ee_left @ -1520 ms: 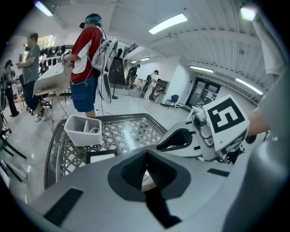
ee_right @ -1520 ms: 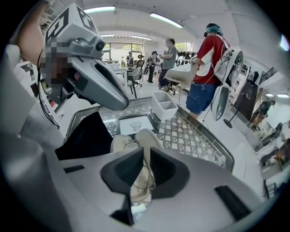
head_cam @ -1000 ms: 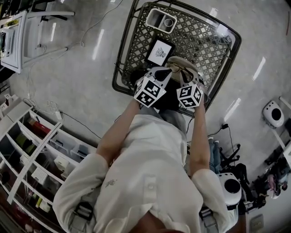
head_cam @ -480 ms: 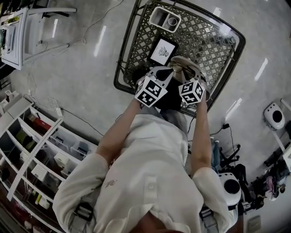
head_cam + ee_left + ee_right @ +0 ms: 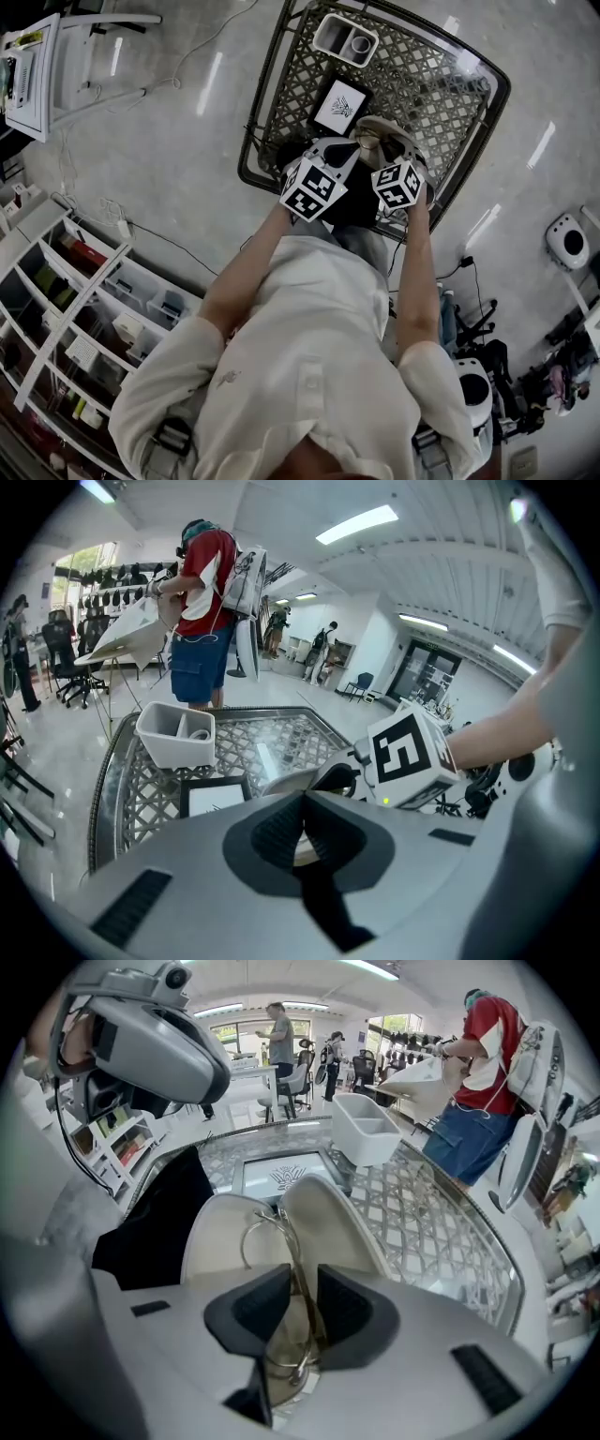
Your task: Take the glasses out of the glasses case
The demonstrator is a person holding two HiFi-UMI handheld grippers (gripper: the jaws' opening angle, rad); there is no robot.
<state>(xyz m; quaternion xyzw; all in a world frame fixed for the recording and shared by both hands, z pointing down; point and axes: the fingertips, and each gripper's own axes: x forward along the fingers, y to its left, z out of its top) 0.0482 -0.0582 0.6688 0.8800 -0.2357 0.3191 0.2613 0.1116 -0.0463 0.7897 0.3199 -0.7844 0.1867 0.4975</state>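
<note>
Lattice table [image 5: 427, 80], glasses case [image 5: 330, 1215], glossy floor [image 5: 159, 150]

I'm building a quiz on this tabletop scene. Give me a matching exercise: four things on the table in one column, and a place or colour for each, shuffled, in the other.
Things:
1. glasses
2. bin
3. cloth
4. card

Descriptions:
A. black, lying beside the case
B. white, at the far end of the table
C. inside the open case
D. black-framed, between bin and case

Pairs: 1-C, 2-B, 3-A, 4-D
</note>
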